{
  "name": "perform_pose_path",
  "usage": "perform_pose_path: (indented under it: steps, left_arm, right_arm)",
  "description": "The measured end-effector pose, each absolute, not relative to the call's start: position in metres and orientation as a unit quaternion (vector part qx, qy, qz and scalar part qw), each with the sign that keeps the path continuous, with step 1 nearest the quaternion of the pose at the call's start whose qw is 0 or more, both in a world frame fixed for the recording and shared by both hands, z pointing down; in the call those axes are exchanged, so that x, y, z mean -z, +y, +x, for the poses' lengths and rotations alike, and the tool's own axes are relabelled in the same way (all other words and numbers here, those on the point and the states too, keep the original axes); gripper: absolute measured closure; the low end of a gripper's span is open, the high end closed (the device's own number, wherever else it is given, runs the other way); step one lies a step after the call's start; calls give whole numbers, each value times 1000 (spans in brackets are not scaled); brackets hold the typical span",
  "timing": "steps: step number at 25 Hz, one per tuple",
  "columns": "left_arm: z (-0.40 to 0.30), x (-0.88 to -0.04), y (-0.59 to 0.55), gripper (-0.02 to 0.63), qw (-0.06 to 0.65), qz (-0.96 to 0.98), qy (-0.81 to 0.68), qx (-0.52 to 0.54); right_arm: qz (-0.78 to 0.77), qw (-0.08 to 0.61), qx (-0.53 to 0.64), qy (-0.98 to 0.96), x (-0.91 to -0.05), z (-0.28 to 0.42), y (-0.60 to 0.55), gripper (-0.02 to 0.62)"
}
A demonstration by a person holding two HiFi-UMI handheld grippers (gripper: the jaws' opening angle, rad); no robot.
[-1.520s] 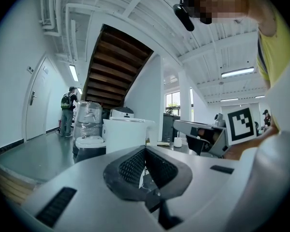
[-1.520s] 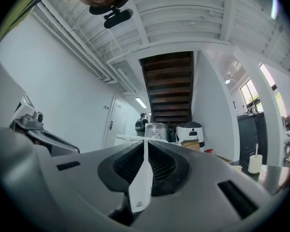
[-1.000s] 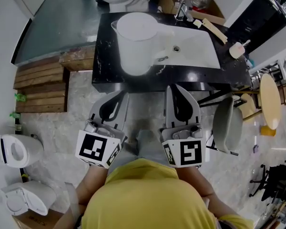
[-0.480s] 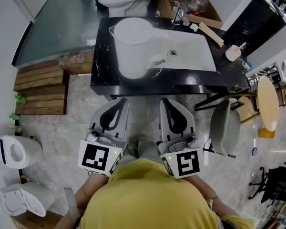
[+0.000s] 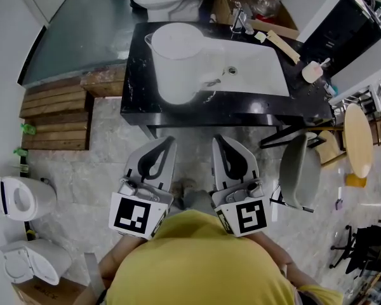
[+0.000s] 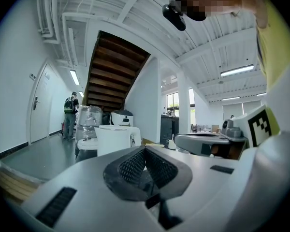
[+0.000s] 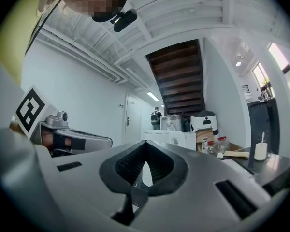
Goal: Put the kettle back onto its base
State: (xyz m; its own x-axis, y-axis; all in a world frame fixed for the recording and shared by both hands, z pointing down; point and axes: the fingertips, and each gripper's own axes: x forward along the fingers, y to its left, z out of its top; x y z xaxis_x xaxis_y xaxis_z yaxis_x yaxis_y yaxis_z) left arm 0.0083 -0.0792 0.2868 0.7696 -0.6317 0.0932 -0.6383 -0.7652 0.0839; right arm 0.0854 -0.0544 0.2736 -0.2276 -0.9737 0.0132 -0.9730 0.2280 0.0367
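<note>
White kettle (image 5: 178,56) stands on the black surface (image 5: 136,100), just beside the sink (image 5: 254,68). No base can be made out under it. Left hand-held gripper (image 5: 165,143) and right hand-held gripper (image 5: 221,142) are both pinched together, empty, level, well short of the surface.

Likely risks:
- Jaws not opened in time shove the kettle sinkward.
- A weak hold on the handle (image 6: 134,137) lets it tilt.
- The unseen base invites a skewed seat.

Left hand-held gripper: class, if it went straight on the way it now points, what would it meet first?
Probably the white kettle on the black counter; the left hand-held gripper aims near its handle side, though depth is unclear.
</note>
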Motion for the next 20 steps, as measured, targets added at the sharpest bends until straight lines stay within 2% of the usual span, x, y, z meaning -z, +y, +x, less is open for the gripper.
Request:
perform_pose_path:
  steps: [20]
  left_arm:
    - [15, -288, -71, 595, 58, 940, -336, -24]
  right_arm:
    - [607, 18, 12, -794, -274, 85, -53, 580]
